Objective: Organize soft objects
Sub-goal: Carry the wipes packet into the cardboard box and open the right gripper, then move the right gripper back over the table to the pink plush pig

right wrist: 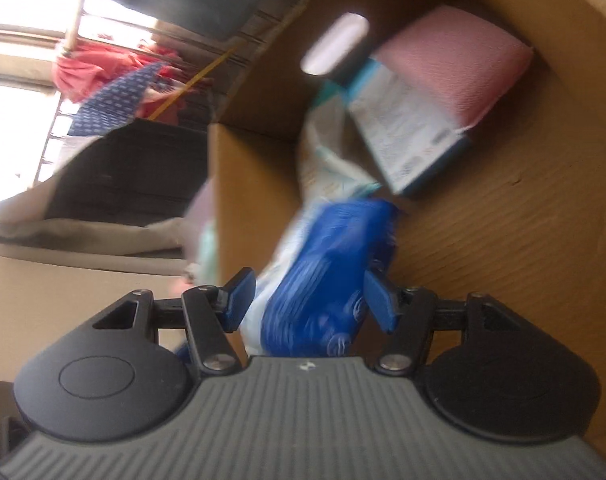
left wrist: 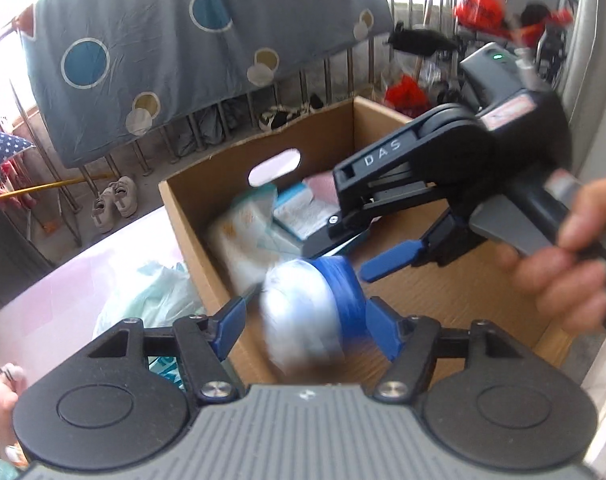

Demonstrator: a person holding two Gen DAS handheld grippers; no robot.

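A soft pack, white with a blue end (left wrist: pixel 299 304), hangs over the near part of an open cardboard box (left wrist: pixel 191 216). My left gripper (left wrist: pixel 307 316) straddles its white end: the right finger touches it, while the left finger (left wrist: pixel 231 320) stands a little off it. My right gripper (left wrist: pixel 337 262) comes in from the upper right, held by a hand (left wrist: pixel 563 272), and clasps the blue end. In the right wrist view the blurred pack (right wrist: pixel 323 272) fills the span of that gripper (right wrist: pixel 309 292), with both pads against it.
The box (right wrist: pixel 483 240) holds a pink pack (right wrist: pixel 455 64), a blue-and-white packet (right wrist: pixel 411 136) and a white wrapped pack (left wrist: pixel 243 232). A pale green plastic bag (left wrist: pixel 155 292) lies on the pink surface (left wrist: pixel 63 292) left of the box. Beyond are a railing, a hanging sheet and shoes (left wrist: pixel 115 200).
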